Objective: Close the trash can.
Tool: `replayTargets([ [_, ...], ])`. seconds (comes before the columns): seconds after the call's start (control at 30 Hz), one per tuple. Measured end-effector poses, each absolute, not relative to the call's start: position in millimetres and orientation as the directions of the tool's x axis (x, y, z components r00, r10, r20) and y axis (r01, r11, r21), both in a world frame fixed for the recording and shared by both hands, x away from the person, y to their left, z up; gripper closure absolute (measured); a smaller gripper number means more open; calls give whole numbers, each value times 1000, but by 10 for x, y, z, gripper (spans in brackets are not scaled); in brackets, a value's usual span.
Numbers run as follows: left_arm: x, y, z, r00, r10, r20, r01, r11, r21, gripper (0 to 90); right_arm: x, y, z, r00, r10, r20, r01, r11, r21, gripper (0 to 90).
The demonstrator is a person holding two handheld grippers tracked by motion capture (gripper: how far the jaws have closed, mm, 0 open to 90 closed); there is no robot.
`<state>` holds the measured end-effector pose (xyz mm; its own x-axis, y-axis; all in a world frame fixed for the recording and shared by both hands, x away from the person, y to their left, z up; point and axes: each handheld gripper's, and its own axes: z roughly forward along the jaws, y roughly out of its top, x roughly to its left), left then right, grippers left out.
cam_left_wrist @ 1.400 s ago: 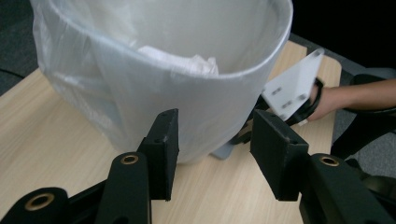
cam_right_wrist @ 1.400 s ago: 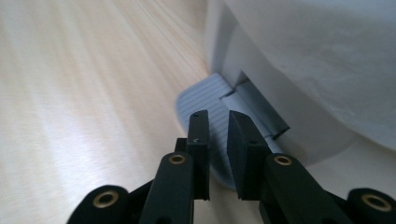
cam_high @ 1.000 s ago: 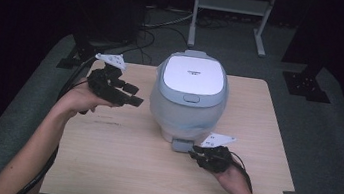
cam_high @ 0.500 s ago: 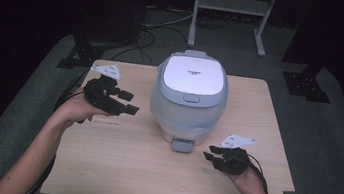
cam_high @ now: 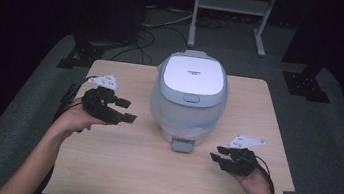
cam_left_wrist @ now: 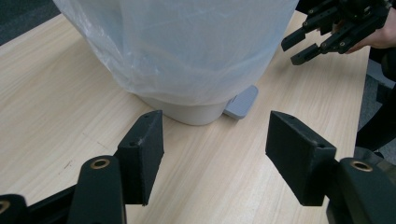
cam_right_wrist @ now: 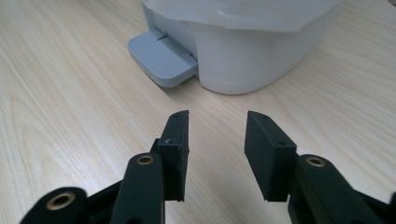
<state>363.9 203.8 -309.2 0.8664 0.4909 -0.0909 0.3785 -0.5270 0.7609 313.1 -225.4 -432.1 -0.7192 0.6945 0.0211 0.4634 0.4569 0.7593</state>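
Both hands have drawn back from the bin (cam_high: 188,99); left gripper (cam_high: 127,111) and right gripper (cam_high: 218,160) have just been opening, empty, so it looks finished with.

From my seat the table (cam_high: 149,175) is evenly lit from above, while the room behind drops into near black. My high view is soft and grainy. Both gripper views are sharper, with mild blur on the nearest jaws and faint shadows under the bin (cam_right_wrist: 243,70).

White pedal bin (cam_high: 188,101) stands upright at the tabletop (cam_high: 115,170) centre, lid closed, clear plastic liner (cam_left_wrist: 187,51) draped over its body, grey foot pedal (cam_right_wrist: 162,57) projecting at its base.
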Motion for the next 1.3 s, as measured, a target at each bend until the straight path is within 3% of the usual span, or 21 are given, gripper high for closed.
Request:
replayTargets([
  [1.3,3316,2242,-3779,805,586,-94,426,-461,778,218,3080,-2595,-4413,-657,753,48,524,410,746,466],
])
